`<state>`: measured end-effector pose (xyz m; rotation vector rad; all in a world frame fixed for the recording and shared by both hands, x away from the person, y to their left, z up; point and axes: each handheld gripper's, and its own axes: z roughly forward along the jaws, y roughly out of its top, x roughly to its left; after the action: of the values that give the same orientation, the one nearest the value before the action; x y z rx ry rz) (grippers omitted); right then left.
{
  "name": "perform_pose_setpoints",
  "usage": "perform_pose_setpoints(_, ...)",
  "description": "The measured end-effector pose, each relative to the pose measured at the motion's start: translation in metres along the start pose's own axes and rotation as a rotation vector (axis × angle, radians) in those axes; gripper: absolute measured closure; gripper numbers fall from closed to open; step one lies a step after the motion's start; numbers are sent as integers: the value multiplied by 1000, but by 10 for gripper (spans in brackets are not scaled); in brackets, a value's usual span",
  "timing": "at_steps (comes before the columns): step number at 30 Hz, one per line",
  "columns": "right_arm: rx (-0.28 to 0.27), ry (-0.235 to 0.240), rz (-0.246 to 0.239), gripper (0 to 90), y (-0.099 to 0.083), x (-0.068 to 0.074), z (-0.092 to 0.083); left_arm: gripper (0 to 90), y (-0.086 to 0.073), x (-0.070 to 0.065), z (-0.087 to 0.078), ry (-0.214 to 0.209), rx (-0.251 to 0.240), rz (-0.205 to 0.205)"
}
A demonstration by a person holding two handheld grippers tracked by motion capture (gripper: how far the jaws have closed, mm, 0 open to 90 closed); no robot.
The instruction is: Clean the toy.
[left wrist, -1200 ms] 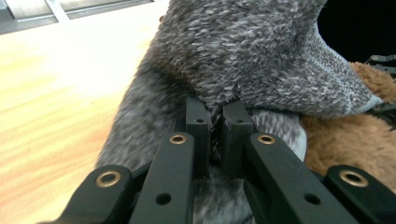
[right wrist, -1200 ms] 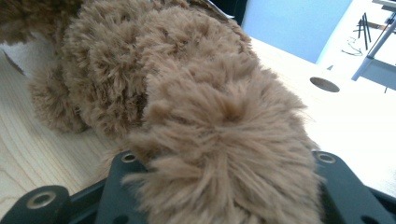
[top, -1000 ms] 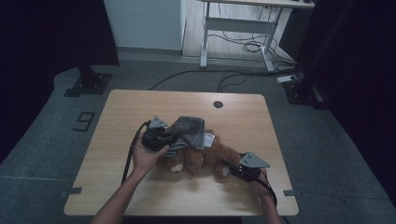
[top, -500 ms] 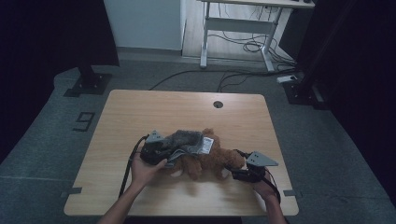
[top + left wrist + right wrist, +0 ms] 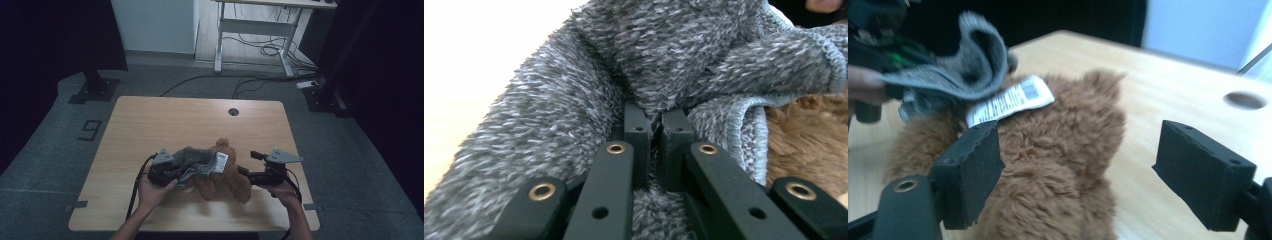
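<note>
Near the counter's front edge, the left gripper (image 5: 167, 170) pinches the grey fleece garment (image 5: 574, 100) over the brown plush bear (image 5: 1048, 160); the right gripper's (image 5: 1078, 165) fingers, just opening, stand wide, releasing it.

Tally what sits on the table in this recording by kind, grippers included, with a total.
Brown plush toy: 1
Grey fuzzy cloth, with a white label: 1
Handheld grippers: 2, the left gripper shut on the grey fuzzy cloth, the right gripper with fingers open beside the plush toy
Total: 4
</note>
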<state>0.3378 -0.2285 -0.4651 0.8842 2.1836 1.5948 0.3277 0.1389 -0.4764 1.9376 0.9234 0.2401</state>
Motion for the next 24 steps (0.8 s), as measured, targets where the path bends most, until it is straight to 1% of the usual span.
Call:
perform_pose_setpoints(2, 74, 25, -2, 152, -4, 5, 20, 843, -2, -1, -1, -2, -1, 1)
perform_pose_setpoints(3, 99, 36, -1, 144, -6, 6, 26, 843, -3, -1, -2, -5, -1, 0)
perform_pose_setpoints(5, 167, 58, 5, 129, -13, 10, 42, 843, -4, -2, -3, -3, 0, 6)
perform_pose_setpoints(7, 201, 86, 32, 131, -20, 11, 54, 844, -7, -2, -5, -7, 0, 7)
perform_pose_setpoints(9, 246, 123, 45, 170, -27, 14, 61, 844, -11, -3, -8, -12, -1, 9)
perform_pose_setpoints(11, 266, 144, 46, 228, -34, 16, 66, 844, -15, -4, -10, -22, -6, 5)
perform_pose_setpoints(12, 272, 157, 35, 299, -38, 18, 67, 845, -17, -3, -11, -25, -10, 2)
perform_pose_setpoints(13, 269, 161, 11, 356, -40, 20, 68, 845, -18, -3, -11, -26, -12, 2)
perform_pose_setpoints(15, 248, 134, -35, 457, -40, 23, 66, 845, -18, -4, -10, -22, -18, 2)
perform_pose_setpoints(16, 238, 110, -63, 494, -40, 24, 65, 845, -17, -5, -8, -20, -19, 3)
perform_pose_setpoints(17, 225, 73, -96, 534, -40, 26, 64, 846, -16, -5, -7, -20, -18, 3)
perform_pose_setpoints(18, 216, 45, -115, 549, -39, 27, 63, 846, -14, -7, -3, -17, -18, 8)
perform_pose_setpoints(19, 202, -1, -136, 571, -38, 27, 62, 846, -12, -8, 1, -12, -17, 15)
perform_pose_setpoints(21, 187, -69, -157, 589, -36, 24, 63, 846, -8, -11, 7, -1, -16, 29)
perform_pose_setpoints(22, 186, -85, -163, 592, -36, 23, 63, 846, -6, -12, 12, 10, -23, 38)
perform_pose_setpoints(23, 178, -124, -171, 594, -35, 21, 63, 846, -5, -11, 15, 10, -29, 35)
perform_pose_setpoints(24, 172, -140, -176, 596, -35, 20, 63, 846, -3, -10, 19, 7, -38, 27)
